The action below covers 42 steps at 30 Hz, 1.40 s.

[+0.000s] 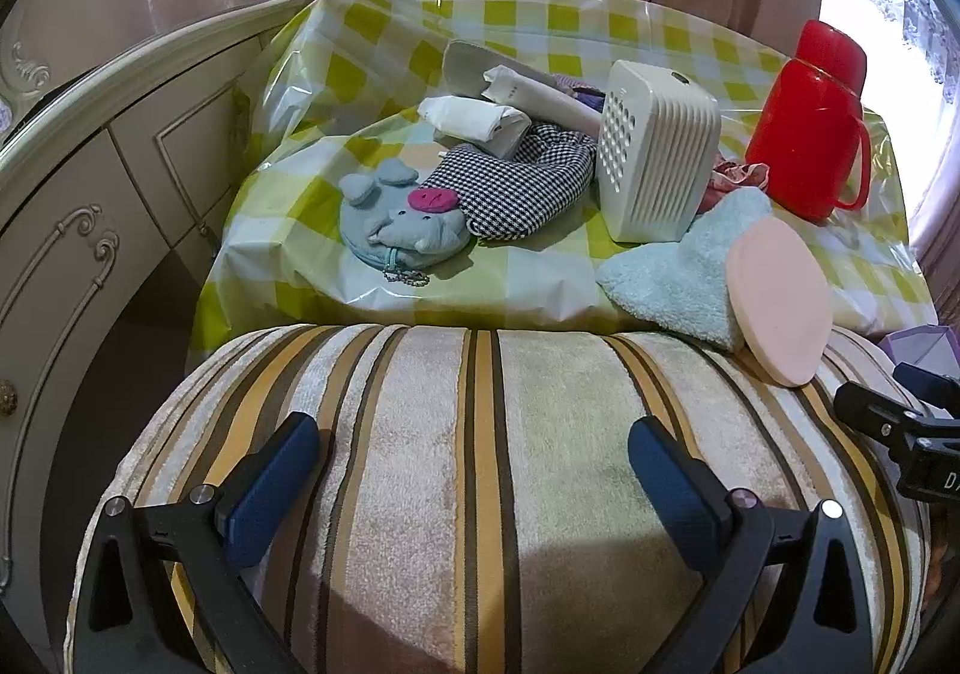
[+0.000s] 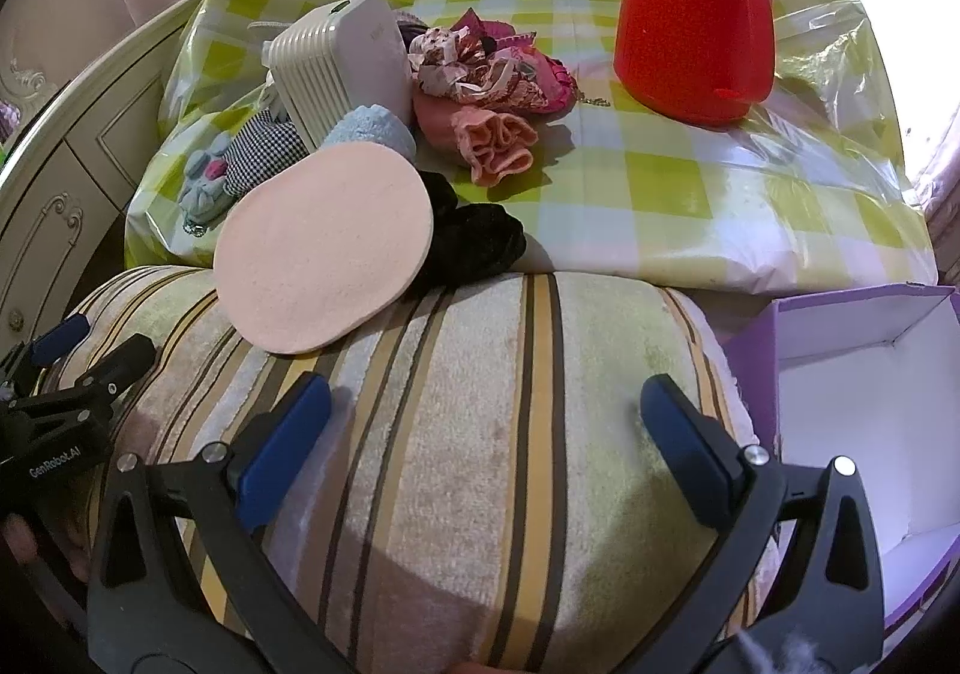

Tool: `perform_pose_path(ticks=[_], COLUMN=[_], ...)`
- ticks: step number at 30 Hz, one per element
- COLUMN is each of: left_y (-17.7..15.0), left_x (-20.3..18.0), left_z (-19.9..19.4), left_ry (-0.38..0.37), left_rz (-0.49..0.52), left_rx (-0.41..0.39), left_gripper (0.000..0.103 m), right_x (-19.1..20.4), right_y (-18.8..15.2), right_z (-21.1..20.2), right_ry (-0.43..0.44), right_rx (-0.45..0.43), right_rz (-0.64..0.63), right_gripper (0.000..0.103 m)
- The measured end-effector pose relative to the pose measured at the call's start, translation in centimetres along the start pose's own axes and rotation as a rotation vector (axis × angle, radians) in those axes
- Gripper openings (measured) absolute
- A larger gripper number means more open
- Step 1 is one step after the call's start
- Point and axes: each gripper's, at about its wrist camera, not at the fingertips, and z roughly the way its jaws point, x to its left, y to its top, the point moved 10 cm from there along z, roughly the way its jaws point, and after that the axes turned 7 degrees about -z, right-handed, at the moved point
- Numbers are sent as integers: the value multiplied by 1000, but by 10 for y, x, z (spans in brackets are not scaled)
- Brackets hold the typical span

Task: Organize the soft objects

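Soft things lie on the checked tablecloth [image 1: 540, 14]: a grey plush pig pouch [image 1: 399, 221], a houndstooth cloth [image 1: 516, 188], a pale blue towel [image 1: 678, 278] and a pink oval sponge [image 1: 777, 302] [image 2: 324, 248] leaning on the striped cushion [image 1: 480, 464]. The right wrist view adds black velvet scrunchies [image 2: 474, 239], a pink ruffled cloth [image 2: 498, 146] and patterned fabric scraps [image 2: 480, 65]. My left gripper [image 1: 474, 458] hovers open over the cushion, holding nothing. My right gripper [image 2: 486, 422] is open above the same cushion, also with nothing in it.
A white ribbed plastic device [image 1: 654, 164] and a red thermos jug [image 1: 810, 122] [image 2: 696, 8] stand among the soft things. An open purple box [image 2: 864, 404] with a white inside sits right of the cushion. A cream cabinet [image 1: 90, 230] stands left, curtains behind.
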Motion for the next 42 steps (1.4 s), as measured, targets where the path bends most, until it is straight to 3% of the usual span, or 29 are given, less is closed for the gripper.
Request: perform_pose_path(ticks=[42], left_y=[-1], left_x=[0], left_z=[2], left_ry=[-13], left_rz=[-17], left_rx=[5], left_gripper=[103], right_x=[-1], right_y=[-1], right_z=[2], right_ry=[8], right_rx=[6], right_rz=[4], right_gripper=[103])
